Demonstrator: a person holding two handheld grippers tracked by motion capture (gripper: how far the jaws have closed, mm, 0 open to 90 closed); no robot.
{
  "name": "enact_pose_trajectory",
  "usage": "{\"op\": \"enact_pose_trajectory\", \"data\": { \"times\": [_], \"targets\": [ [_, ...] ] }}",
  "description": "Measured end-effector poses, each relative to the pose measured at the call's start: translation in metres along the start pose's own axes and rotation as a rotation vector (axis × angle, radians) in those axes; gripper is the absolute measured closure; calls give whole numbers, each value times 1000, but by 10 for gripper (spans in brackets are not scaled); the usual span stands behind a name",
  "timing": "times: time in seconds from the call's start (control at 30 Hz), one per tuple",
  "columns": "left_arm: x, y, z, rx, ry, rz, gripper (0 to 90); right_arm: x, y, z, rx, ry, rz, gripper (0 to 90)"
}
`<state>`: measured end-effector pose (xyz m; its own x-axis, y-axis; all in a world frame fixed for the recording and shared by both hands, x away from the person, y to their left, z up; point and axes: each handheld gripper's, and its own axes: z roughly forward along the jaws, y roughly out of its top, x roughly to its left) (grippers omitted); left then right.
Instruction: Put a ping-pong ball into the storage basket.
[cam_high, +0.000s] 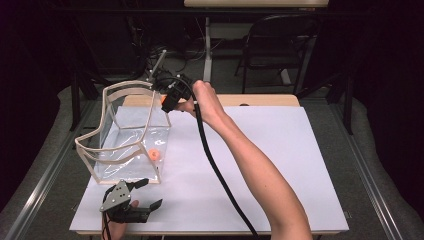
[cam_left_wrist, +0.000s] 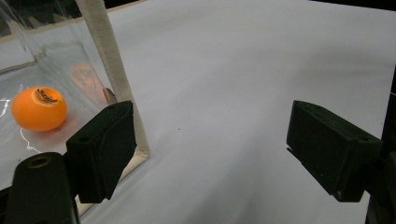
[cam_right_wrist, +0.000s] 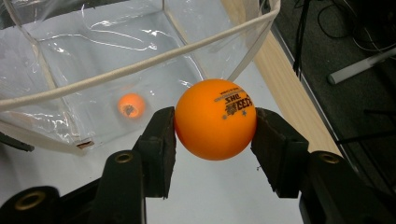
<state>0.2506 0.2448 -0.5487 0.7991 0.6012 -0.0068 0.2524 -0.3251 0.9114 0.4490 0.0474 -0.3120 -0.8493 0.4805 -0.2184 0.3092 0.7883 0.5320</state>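
A clear plastic container (cam_high: 125, 135) with beige trim stands at the left of the white table. One orange ping-pong ball (cam_high: 155, 155) lies on its floor, near the front right corner. My right gripper (cam_high: 169, 102) hangs by the container's far right top edge. In the right gripper view its pads are shut on a second orange ball (cam_right_wrist: 215, 119), beside the beige rim (cam_right_wrist: 140, 65), with the loose ball (cam_right_wrist: 130, 105) below inside. My left gripper (cam_high: 145, 192) rests near the table's front edge with its jaws wide apart and nothing between them (cam_left_wrist: 212, 135); the loose ball (cam_left_wrist: 39, 108) shows through the clear wall.
A white sheet (cam_high: 260, 165) covers the tabletop, with a wooden strip (cam_high: 260, 100) along the far edge. A black cable (cam_high: 220, 175) trails from the right gripper across the sheet. A folding chair (cam_high: 280, 45) and a table leg stand beyond the table.
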Motion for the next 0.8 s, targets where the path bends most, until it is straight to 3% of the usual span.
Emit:
{"op": "enact_pose_trajectory", "data": {
  "times": [0.8],
  "targets": [
    [1,0,-1,3,3,-1,160,10,16,-3,-34,-6,-31,504]
  ]
}}
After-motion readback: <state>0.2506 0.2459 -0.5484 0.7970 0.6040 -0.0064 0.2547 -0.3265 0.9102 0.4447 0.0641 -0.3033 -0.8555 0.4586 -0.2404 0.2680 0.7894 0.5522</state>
